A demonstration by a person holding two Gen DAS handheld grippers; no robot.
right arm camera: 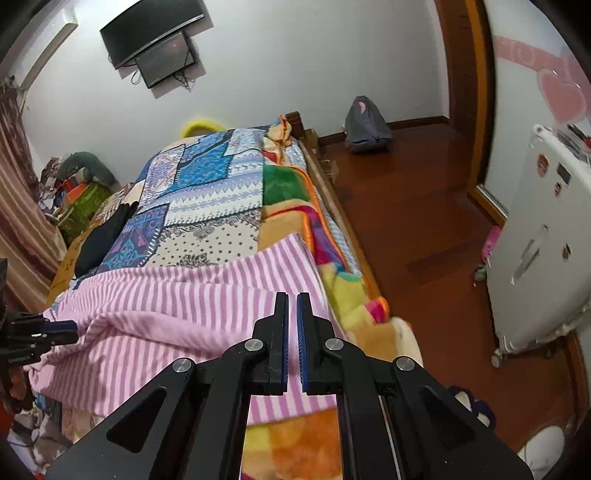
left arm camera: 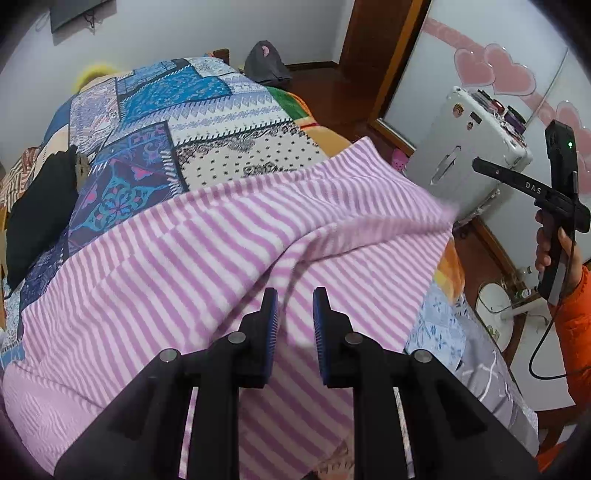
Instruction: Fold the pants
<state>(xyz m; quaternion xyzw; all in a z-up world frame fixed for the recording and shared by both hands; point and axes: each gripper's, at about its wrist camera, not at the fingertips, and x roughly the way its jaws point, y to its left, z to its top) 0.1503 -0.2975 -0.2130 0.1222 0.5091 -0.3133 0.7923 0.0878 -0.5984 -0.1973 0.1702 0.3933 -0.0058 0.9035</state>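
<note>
Here the pink-striped pants (left arm camera: 207, 258) lie spread across the bed's patchwork blanket (left arm camera: 207, 122). The left claw (left arm camera: 294, 314) pinches a raised fold of them. The right claw (right arm camera: 292, 325) is fully closed, holding nothing visible, above the pants' edge.

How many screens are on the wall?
2: a larger screen high on the wall, and a smaller screen overlapping just below it. None seem hidden.
</note>
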